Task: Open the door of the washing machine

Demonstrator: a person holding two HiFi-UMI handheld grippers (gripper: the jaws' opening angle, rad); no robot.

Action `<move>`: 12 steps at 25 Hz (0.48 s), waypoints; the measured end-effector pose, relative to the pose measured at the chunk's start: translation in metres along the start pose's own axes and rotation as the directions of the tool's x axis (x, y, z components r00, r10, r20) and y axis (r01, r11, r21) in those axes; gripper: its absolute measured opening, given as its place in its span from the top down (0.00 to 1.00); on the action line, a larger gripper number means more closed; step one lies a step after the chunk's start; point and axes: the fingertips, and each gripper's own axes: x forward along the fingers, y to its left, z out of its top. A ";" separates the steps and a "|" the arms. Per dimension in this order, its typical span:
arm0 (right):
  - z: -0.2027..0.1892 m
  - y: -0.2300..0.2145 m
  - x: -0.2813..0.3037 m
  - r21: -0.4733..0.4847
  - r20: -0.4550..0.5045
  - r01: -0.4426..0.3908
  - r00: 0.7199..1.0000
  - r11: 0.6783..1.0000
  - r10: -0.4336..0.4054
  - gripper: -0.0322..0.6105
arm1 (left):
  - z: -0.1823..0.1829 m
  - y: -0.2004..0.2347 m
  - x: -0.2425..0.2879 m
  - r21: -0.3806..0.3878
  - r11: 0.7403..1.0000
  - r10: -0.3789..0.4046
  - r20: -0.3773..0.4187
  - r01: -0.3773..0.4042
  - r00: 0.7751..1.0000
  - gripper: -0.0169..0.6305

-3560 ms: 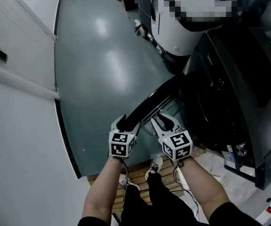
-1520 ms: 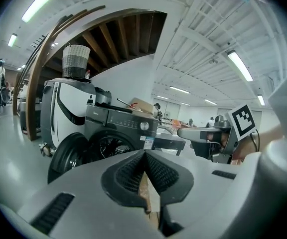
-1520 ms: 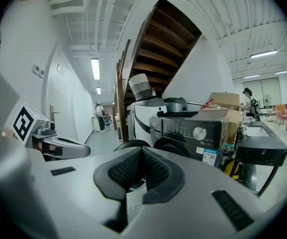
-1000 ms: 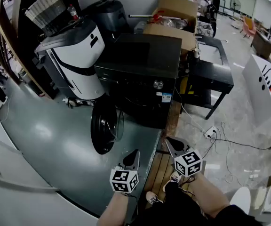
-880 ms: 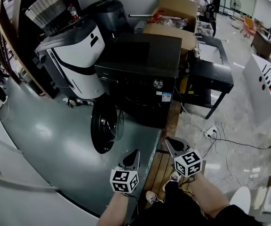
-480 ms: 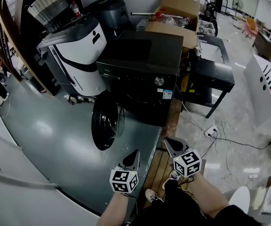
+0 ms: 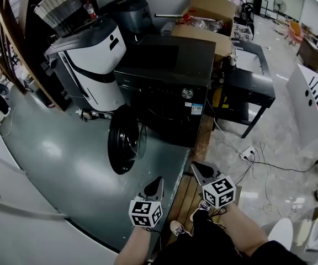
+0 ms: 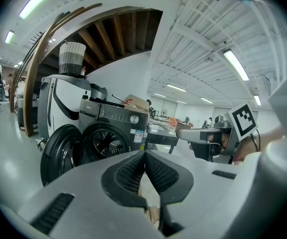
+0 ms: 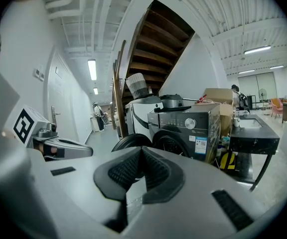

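Currently, the door [image 7: 121, 147] of the washing machine [image 7: 167, 87] stands swung wide open at the machine's front-left, as the head view shows it, w/ the drum opening exposed. Judged from that position, the task reads as complete. Left gripper [image 7: 154, 187] and right gripper [image 7: 202, 171] are both well in front of the machine, apart from the door. Jaws of each are pressed together, w/ nothing between them.

Probable faults from here:
1. Door drift. Nothing holds the door. A knock from a leg or a gripper passing in front of the machine could swing it back toward the drum opening.
2. Hinge overload. Door looks near full travel, so any further outward push would likely strain the hinge.
3. Trip. A power strip w/ cables [image 7: 249, 153] lies on the floor front-right of the machine. A step that way w/o looking risks a snag.
4. Obstruction. Door juts into the floor space left-front of the machine, near the white unit [image 7: 95, 65].
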 end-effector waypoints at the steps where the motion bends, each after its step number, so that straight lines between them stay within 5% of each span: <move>1: 0.000 0.000 0.000 0.000 0.001 0.000 1.000 1.000 0.000 0.92 | 0.000 0.000 0.000 0.000 1.000 0.000 0.001 0.000 1.000 0.94; 12: 0.002 0.002 0.000 0.005 0.006 0.000 1.000 1.000 0.000 0.92 | 0.001 -0.002 -0.001 0.002 1.000 0.001 0.002 -0.001 1.000 0.94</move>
